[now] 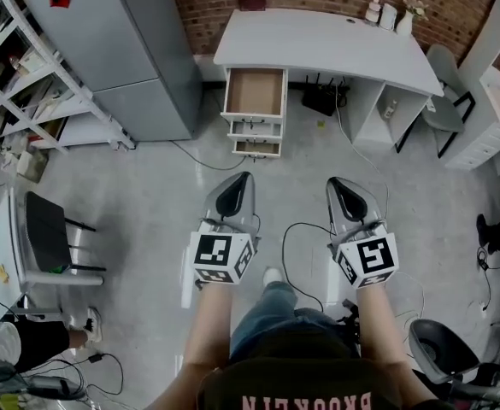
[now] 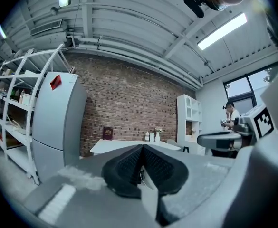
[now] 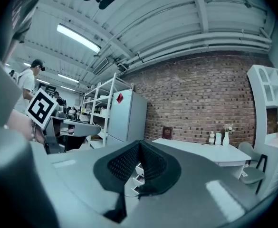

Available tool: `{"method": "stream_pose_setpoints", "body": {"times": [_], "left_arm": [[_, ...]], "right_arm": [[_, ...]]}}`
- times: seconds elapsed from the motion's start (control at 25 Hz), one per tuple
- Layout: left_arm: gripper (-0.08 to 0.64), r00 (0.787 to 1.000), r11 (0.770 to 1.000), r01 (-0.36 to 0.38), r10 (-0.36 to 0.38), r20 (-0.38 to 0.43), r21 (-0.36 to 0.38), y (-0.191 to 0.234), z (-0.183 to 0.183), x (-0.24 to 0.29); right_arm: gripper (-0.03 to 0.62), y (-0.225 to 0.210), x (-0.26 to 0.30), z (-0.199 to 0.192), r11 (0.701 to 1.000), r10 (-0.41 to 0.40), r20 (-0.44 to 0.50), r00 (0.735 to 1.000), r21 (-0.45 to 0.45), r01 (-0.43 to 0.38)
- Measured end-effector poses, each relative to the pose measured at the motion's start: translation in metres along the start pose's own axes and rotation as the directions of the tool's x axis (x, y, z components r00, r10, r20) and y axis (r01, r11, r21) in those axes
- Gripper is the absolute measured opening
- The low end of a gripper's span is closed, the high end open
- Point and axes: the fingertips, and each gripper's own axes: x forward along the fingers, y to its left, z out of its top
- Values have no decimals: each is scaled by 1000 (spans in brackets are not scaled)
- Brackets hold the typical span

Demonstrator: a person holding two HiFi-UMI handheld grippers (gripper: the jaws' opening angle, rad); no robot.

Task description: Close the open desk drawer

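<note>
Wood-lined open top drawer point(image 1: 254, 92) juts from the white bench point(image 1: 335, 45) toward the person, well ahead; the clenched, empty left tool point(image 1: 243, 183) lines up nearer than the equally clenched right tool point(image 1: 338, 186).

Ceiling strip lights point(image 2: 222, 31) high above the left gripper point(image 2: 142, 150) light the room brightly and evenly with soft shadows, while both gripper views bow and darken toward their round edges, blurring nearest the lens.

At one o'clock, the bottles point(image 1: 382, 13) on the desk point(image 1: 318, 41) are too small to tell apart; at ten, the shelf point(image 1: 36, 109) runs off the edge.
</note>
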Motion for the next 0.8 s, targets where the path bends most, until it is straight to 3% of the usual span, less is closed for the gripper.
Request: {"method": "stream_pose_setpoints", "body": {"times": [0.28,0.56,0.8], "left_arm": [[-3,999,999,-36,36,-7,-16,51,-1,41],[-3,1000,1000,-5,5,-25,-23,57,-12,74],[-3,999,1000,-26,26,-30,-12,72,-18,119]], "right_arm": [[-3,-7,54,-11,999,-8,-36,999,-41,7],[-3,-31,84,-23,1000,-17,-47,999,-5,17],[-3,-61,126,-32,1000,-4,-38,999,21,5]]}}
